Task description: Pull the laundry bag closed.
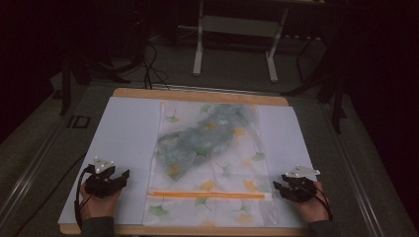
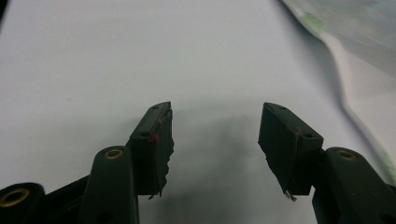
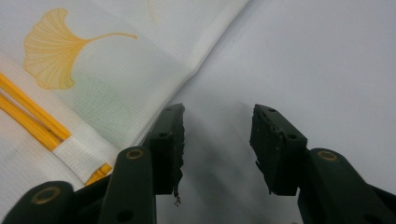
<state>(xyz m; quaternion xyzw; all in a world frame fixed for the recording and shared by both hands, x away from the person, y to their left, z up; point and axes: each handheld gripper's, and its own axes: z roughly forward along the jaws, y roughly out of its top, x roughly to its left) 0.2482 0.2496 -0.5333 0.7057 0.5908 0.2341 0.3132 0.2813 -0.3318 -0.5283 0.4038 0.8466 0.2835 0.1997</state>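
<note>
While both hands rest at the bench's (image 1: 129, 93) near edge, the left gripper (image 1: 111, 178) and right gripper (image 1: 289, 186) gape wide, holding nothing. The right gripper view catches the mesh laundry bag's (image 3: 116, 79) orange zipper (image 3: 28, 116) beside its jaw. From above, the bag lies between them on white paper (image 1: 126, 133), bluish cloth (image 1: 205, 136) inside.

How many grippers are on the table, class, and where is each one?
2. The left gripper sits at the near left on the white sheet, fingers open. The right gripper sits at the near right, beside the edge of the leaf-print mesh bag, fingers open.
</note>
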